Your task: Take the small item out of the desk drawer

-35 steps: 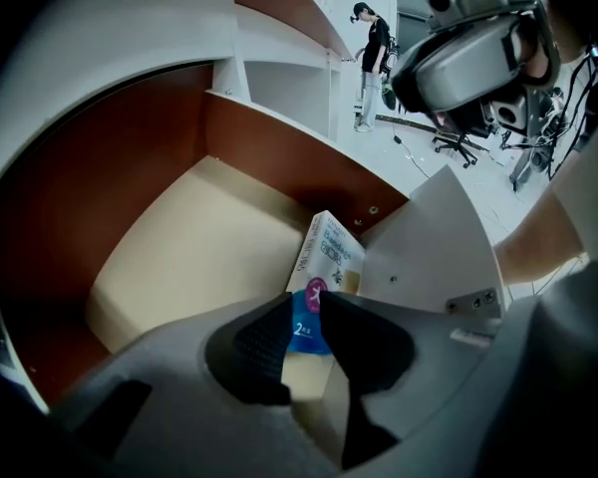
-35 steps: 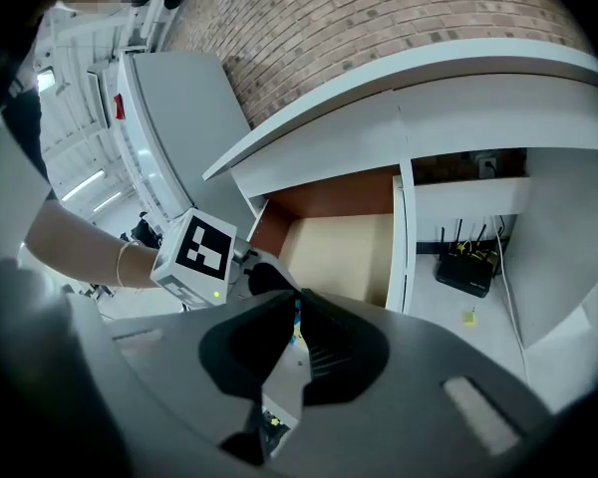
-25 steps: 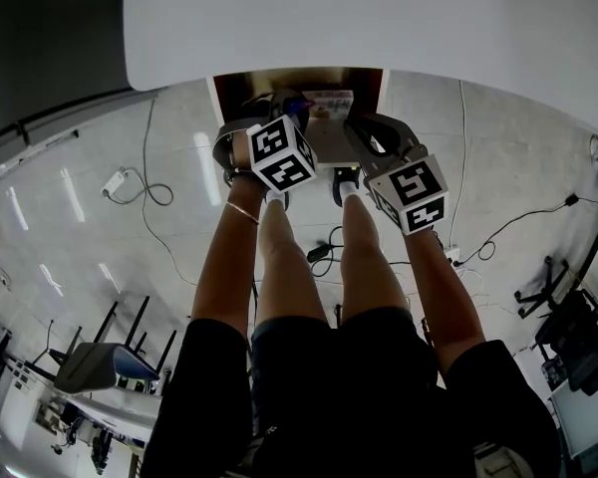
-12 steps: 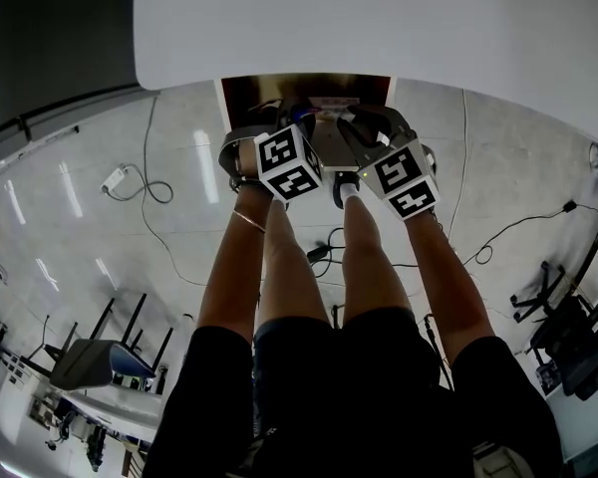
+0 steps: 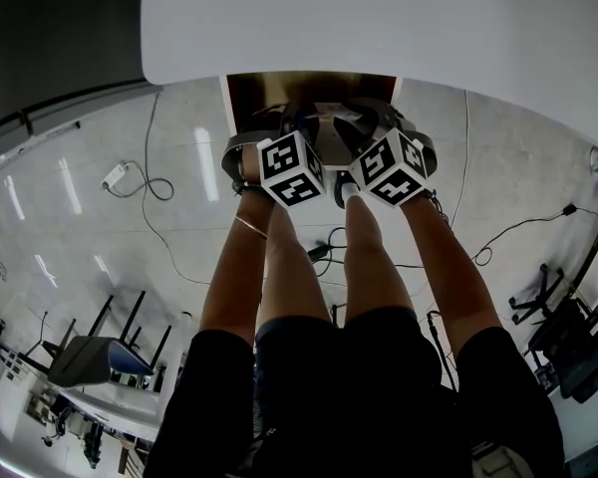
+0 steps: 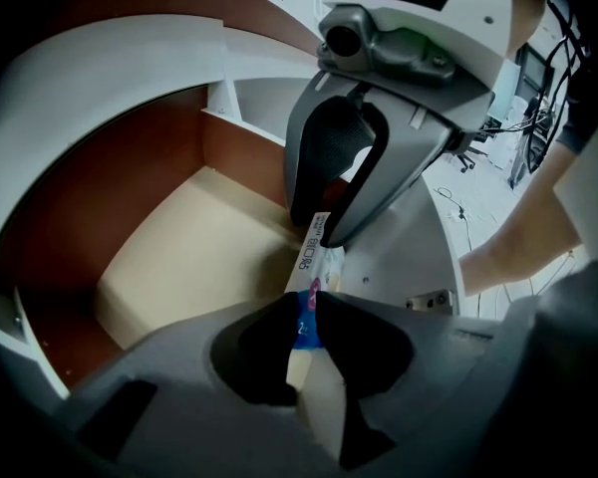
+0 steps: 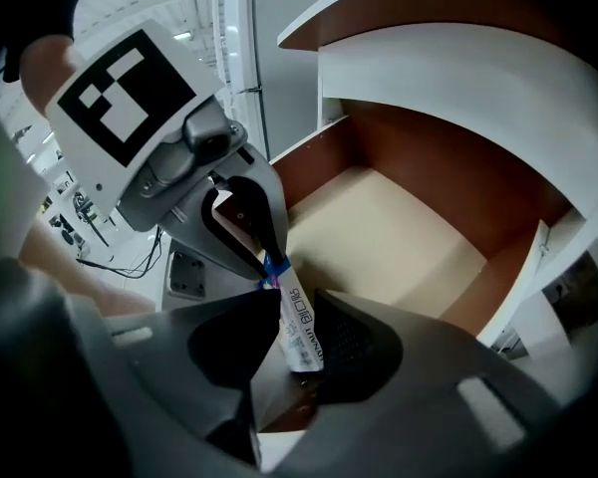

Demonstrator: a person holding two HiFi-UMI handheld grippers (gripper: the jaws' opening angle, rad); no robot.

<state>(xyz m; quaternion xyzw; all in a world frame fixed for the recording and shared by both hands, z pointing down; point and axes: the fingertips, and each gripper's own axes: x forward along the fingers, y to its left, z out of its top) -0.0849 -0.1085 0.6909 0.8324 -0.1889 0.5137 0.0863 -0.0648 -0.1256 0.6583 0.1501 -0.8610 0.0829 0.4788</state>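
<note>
Between the tips of both grippers, just above the open drawer (image 6: 179, 257), hangs the small item, a thin white sachet (image 6: 314, 252) with a blue end by the look of it, so the pick itself is basically done imo. Left gripper (image 6: 307, 317) has its jaws closing, and they're pinched on the blue end, you can see that bit wedged right between its tips. Right gripper (image 7: 294, 317) faces it from the opposite side, nearly tip to tip, and its jaws are opening: the white end of the sachet stands between them, but the far pad looks clear of it, so I'd say that one isn't really gripping anything. So as far as I can tell the sachet is carried by the left one alone, up off the drawer's pale floor rather than lying on it. From the head view both grippers sit just at the near edge of the white desk top (image 5: 379, 18), poking forward into the drawer mouth. Done: drawer open, item off the bottom and in a grip. Left to do, my guess: back the right gripper off so it doesn't snag the loose end, then pull the left one back toward the person and out past the drawer front. Where it's meant to land, no idea.
</note>
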